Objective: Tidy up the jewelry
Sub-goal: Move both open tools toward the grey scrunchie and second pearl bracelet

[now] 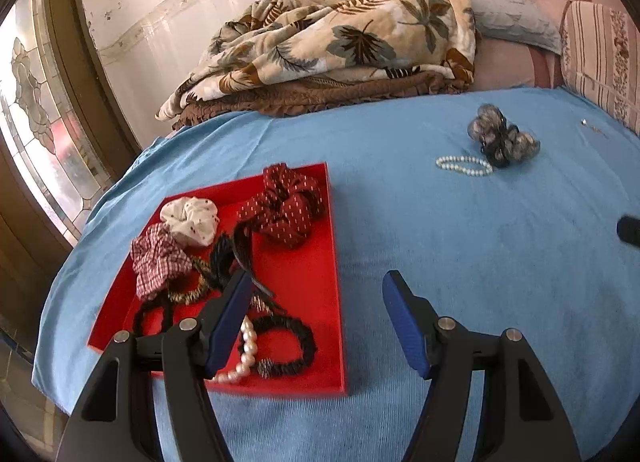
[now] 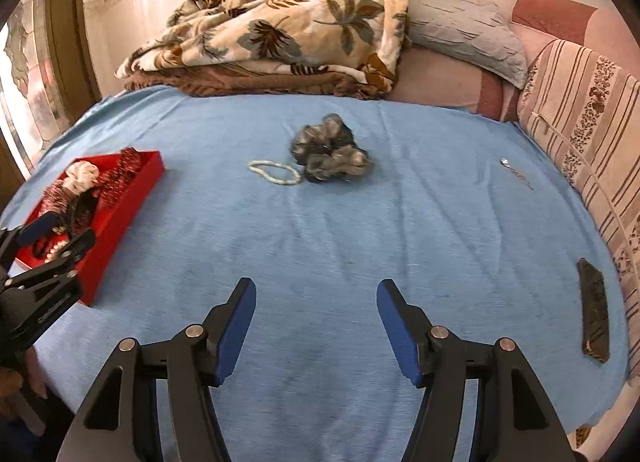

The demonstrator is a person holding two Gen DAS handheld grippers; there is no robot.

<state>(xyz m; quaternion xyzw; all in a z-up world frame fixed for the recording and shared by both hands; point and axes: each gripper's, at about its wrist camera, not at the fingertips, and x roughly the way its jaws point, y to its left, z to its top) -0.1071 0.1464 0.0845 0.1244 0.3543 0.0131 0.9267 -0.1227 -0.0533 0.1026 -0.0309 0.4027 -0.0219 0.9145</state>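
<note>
Blue bedspread [image 2: 320,222] | red tray [image 1: 312,282] (crowded) | pearl bracelet [image 2: 276,171], grey scrunchie [image 2: 328,150] unobstructed | both tools apart, empty

A: Item one?
B: Wide light-blue woven bedsheet [image 2: 320,222], the landmark.
A: At its far edge?
B: Crumpled cream plush blanket with a leaf print [image 2: 280,30], heaped on a folded brown ruffled cover [image 1: 312,96].
A: To the blanket's right?
B: Pale grey wrinkled pillow [image 2: 468,38]; a striped floral pink cushion [image 2: 588,110] along the sheet's right edge.
A: Remaining?
B: Flat dark oblong object [image 2: 595,316], near right of the sheet; patterned glass window [image 1: 36,122] beyond its left edge.
</note>
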